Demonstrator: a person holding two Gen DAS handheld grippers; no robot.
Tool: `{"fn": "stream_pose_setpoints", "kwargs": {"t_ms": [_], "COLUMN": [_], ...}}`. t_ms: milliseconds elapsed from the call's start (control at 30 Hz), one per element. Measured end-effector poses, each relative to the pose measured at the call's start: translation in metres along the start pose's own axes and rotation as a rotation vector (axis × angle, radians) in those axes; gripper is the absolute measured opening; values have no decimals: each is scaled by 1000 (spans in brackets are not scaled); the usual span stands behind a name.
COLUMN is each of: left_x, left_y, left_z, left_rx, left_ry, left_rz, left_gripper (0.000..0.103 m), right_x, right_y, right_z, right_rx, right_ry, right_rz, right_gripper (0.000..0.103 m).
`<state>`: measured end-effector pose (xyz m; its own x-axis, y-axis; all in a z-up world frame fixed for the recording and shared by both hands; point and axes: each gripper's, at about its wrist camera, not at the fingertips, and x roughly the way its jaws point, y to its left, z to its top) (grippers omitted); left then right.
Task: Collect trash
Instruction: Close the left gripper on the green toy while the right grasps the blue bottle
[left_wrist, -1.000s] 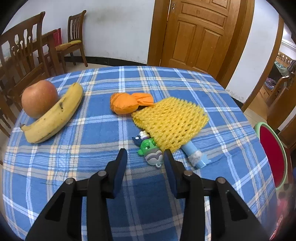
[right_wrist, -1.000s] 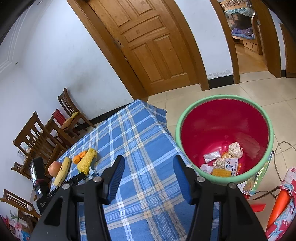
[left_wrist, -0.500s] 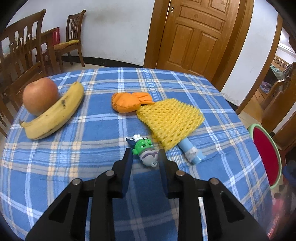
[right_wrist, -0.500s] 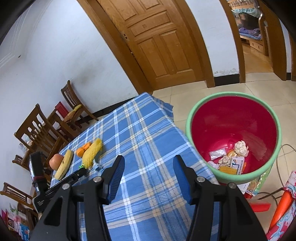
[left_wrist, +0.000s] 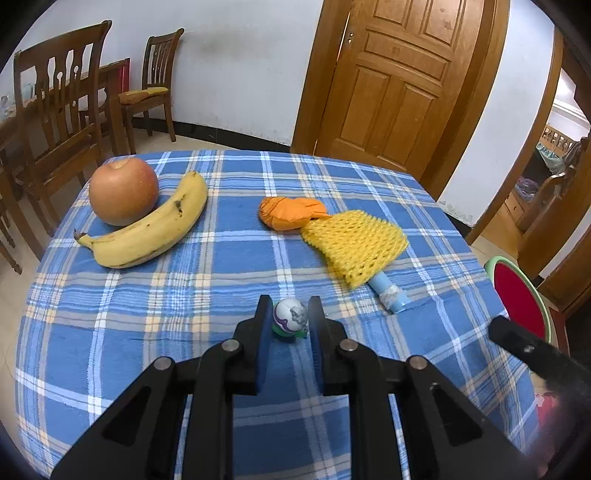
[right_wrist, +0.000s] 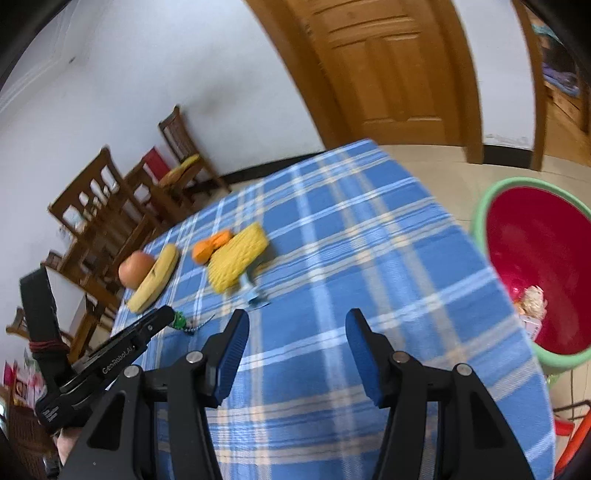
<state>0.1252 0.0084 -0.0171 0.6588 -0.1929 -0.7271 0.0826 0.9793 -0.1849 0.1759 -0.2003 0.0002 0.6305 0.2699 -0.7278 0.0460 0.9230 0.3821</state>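
Plaid tablecloth (left_wrist: 221, 295), wood door (left_wrist: 399, 81), left hand-held gripper (left_wrist: 290, 321) clamps wrapper (left_wrist: 290, 317), right hand-held gripper (right_wrist: 295, 332) agape.

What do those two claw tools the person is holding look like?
Both are matte black linkage frames with silver rivets. Each claw, left and right, ends in two flat fingers with ribbed blue pads. The left one carries white lettering on its side and a tall black handle.

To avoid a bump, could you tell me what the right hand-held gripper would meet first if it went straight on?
Probably the bare tablecloth, just right of the yellow net; depth is unclear.
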Motion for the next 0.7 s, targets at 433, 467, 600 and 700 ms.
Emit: {"fn": "stream_pose_setpoints", "kwargs": {"t_ms": [433, 467, 600, 700], "left_x": [3, 1, -5, -10], "left_y": [18, 19, 21, 23], "left_z": [-5, -5, -4, -4], "left_rx": [-52, -57, -65, -73], "left_ry": [4, -2, -15, -23], "left_rz": [-20, -23, -33, -34], "left_gripper": [19, 19, 19, 19], "right_x": [54, 57, 67, 74], "right_y": [28, 29, 34, 37], "right_z": [2, 3, 7, 9], "right_rx": [-78, -86, -105, -122], "right_ry": [86, 85, 84, 85], "right_rz": [2, 2, -7, -12], "right_gripper": [58, 58, 52, 47]}}
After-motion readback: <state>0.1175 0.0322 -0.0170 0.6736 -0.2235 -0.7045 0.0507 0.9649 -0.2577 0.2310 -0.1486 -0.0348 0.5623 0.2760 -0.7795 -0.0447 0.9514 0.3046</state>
